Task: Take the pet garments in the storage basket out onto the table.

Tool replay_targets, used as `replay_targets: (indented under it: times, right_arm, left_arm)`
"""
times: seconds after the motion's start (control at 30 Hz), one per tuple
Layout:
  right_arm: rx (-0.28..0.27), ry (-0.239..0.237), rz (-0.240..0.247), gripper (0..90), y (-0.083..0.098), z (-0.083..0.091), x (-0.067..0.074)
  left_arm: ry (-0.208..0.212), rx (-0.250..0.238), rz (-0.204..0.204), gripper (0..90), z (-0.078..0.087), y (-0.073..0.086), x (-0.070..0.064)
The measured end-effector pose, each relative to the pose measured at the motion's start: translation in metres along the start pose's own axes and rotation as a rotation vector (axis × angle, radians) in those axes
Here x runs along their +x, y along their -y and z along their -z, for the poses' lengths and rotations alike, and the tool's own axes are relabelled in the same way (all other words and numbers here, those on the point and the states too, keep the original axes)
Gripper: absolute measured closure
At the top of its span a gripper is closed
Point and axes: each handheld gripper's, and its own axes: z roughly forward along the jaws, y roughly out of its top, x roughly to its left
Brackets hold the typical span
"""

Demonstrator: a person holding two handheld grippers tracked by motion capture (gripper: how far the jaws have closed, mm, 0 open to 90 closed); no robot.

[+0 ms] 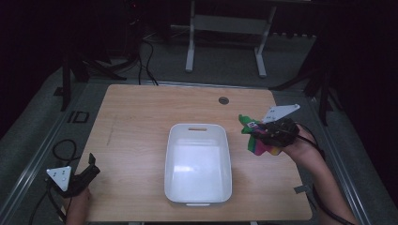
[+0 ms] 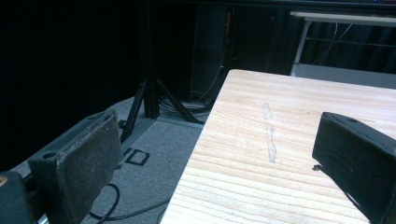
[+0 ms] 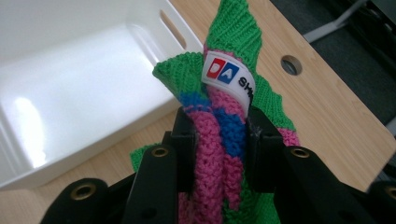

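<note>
A knitted cloth (image 1: pixel 257 140) in green, pink and blue, with a white label, hangs bunched in my right gripper (image 1: pixel 270 133) just right of the white bin (image 1: pixel 197 161). In the right gripper view the two black jaws pinch the knitted cloth (image 3: pixel 219 135) tightly, with the white bin (image 3: pixel 70 93) lying beyond it to the left. My left gripper (image 1: pixel 91 166) rests at the table's front left corner, open with nothing between its fingers (image 2: pixel 88 163); its jaws straddle the table's left edge.
The wooden table (image 1: pixel 141 117) has a round cable hole (image 1: pixel 224 100) at the back. Cables lie on the floor at the left, and a white frame (image 1: pixel 225 28) stands behind the table. The white bin holds nothing.
</note>
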Motion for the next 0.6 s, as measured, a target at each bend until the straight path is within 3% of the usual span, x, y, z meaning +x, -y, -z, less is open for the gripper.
replay_targets:
  times: [0.23,0.6]
  right_arm:
    - [0.021,0.002,-0.029,68.9,0.016,-0.014,-0.007]
    - [0.07,-0.022,-0.102,68.7,0.047,-0.061,-0.018]
  left_arm:
    - [0.0,0.0,0.0,1.9,0.0,0.0,0.0]
    - [0.0,0.0,0.001,1.9,0.0,0.0,0.0]
